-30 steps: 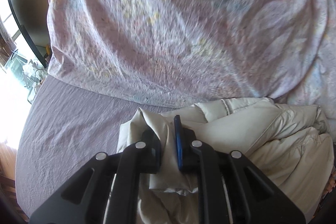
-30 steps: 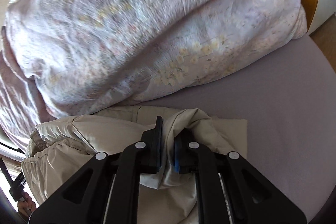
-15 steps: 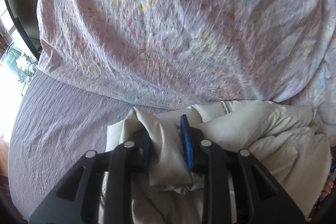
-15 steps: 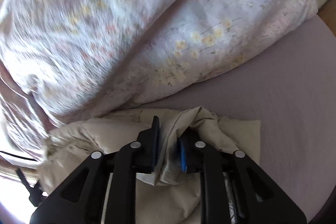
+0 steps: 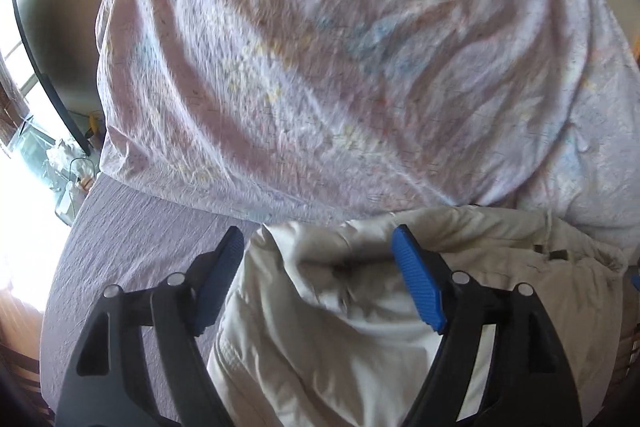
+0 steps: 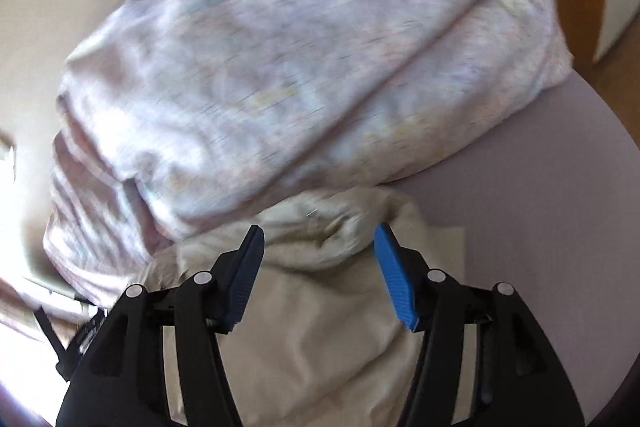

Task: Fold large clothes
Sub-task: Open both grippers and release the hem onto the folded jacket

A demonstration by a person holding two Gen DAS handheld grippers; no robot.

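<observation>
A bed [image 5: 132, 227] with a purple sheet filled the room. The cream jacket [image 5: 328, 331] lay on it, bunched up, touching the big flowery quilt [image 5: 320, 67] behind it. Around the jacket, the left hand-held gripper [image 5: 316, 247] and the right hand-held gripper [image 6: 318, 241] had just been opening, and both stood wide, holding nothing. The pinched cloth was let go, so this fold looked finished.
</observation>
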